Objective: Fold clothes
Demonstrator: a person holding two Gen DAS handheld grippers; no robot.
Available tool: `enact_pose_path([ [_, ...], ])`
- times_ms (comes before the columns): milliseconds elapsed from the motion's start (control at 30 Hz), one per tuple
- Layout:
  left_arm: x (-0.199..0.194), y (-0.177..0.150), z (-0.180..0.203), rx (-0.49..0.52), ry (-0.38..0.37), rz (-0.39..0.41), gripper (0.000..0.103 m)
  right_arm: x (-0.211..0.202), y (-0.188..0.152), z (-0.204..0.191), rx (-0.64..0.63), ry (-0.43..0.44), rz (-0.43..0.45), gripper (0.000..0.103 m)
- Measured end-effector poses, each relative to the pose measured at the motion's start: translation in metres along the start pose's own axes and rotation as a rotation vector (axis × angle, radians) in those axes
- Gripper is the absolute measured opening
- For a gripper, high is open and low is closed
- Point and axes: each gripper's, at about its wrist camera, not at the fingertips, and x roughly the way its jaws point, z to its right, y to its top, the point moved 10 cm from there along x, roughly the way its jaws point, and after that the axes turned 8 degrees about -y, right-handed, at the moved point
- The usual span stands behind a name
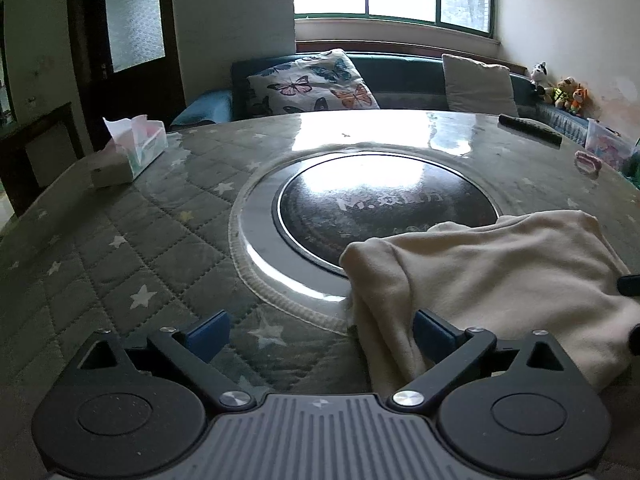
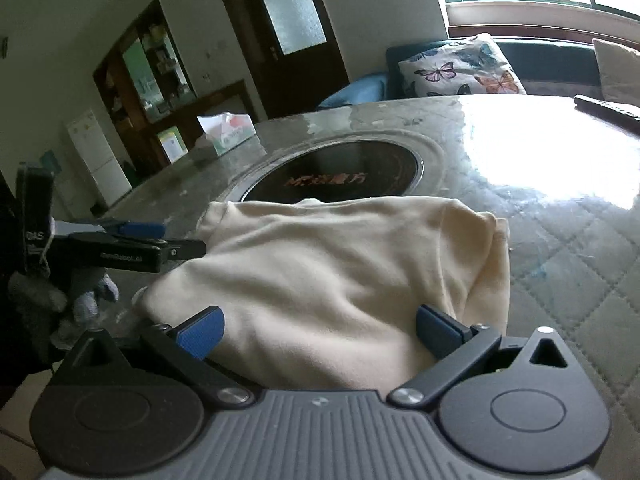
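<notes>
Although the cream garment (image 2: 332,280) lay bunched in a soft heap on the quilted table cover (image 1: 120,248), its far edge overlapping the round dark hotplate (image 1: 380,208), neither tool had hold of it. The left gripper (image 1: 320,334) stood wide, one blue pad over bare cover and the other at the cloth's near edge, apparently placed to take that side. The right gripper (image 2: 320,330) was likewise spread, cloth lying between its pads but not pinched. Such placement suggested each hand was lined up on one side of the heap. A tissue box (image 1: 132,152) sat well apart.
</notes>
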Motion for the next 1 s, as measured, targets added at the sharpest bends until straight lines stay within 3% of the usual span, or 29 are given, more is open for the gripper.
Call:
enact_pose_path([
  [200,-0.007,-0.003,-0.007,-0.028,0.012,0.0,0.1,-0.012,0.001,-0.004,-0.013,-0.007,0.019,0.103],
  [367,-0.016,-0.007,0.0,-0.016,-0.004,0.009,0.101,-0.021,-0.004,-0.022,-0.043,0.045,0.03,0.103],
  [567,-0.024,-0.015,0.002,0.014,-0.001,0.002,0.102,-0.017,-0.028,-0.021,-0.035,0.073,-0.048,0.103],
  [700,-0.029,-0.016,0.002,0.017,0.001,0.004,0.103,-0.027,-0.024,-0.027,-0.075,0.07,-0.025,0.103],
  [867,-0.031,-0.015,0.006,0.025,-0.005,0.012,0.103,-0.026,-0.006,-0.05,-0.1,0.138,0.027,0.103],
  [1000,-0.032,-0.019,0.003,0.034,0.01,0.005,0.103,-0.009,-0.007,-0.064,-0.116,0.173,0.004,0.103],
])
